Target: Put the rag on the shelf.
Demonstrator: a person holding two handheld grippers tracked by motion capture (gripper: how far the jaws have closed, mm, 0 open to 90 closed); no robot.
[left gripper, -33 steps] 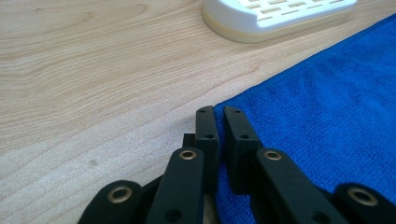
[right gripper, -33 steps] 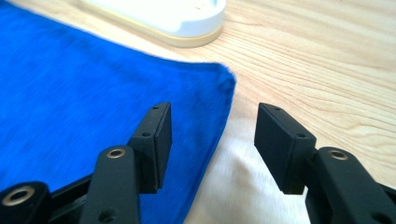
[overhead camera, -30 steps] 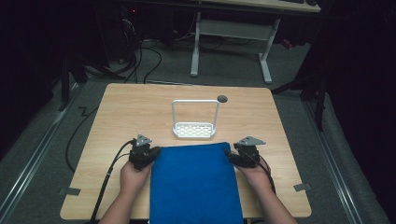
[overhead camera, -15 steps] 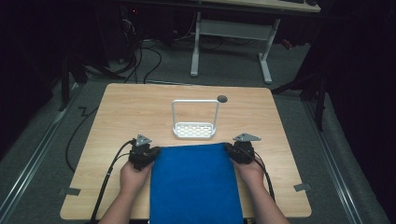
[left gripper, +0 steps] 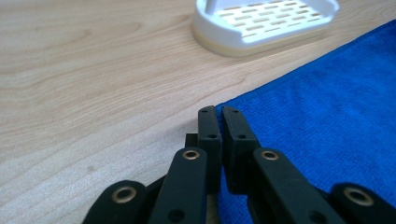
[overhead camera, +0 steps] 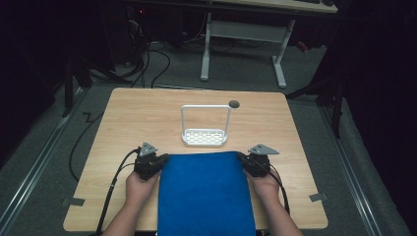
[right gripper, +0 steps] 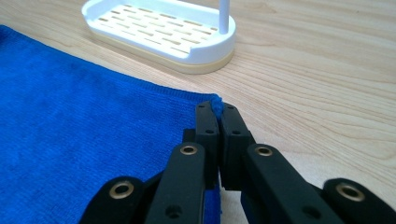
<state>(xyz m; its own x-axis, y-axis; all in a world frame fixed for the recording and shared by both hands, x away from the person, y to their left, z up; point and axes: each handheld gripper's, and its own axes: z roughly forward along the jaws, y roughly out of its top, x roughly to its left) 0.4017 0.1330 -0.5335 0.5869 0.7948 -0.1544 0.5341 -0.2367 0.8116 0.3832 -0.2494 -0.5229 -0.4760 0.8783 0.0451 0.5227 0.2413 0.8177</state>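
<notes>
Blue cloth (overhead camera: 205,194) lies spread flat on the near half of the wooden bench (overhead camera: 137,118), its near edge reaching the bench's front rim between the person's two forearms. The left gripper (overhead camera: 158,160) sits at the cloth's far left corner, held by the left hand (overhead camera: 140,187); in the left gripper view its fingers (left gripper: 208,128) stand pressed together at the very corner of the cloth (left gripper: 327,121), though whether any fabric is caught between them cannot be told from that angle. The right gripper (overhead camera: 244,160) sits at the far right corner, held by the right hand (overhead camera: 268,186); in the right gripper view its fingers (right gripper: 205,126) are clamped on the corner, with a small tuft of the blue cloth (right gripper: 70,126) poking up between their tips. A white slotted rack (overhead camera: 204,135) with a tall wire hoop stands just beyond the cloth's far edge, near it but apart, roughly midway between the two grippers. A small dark round hole (overhead camera: 234,103) marks the bench surface farther back, beside the hoop's right post. Black cables trail from both grippers toward the person.
</notes>
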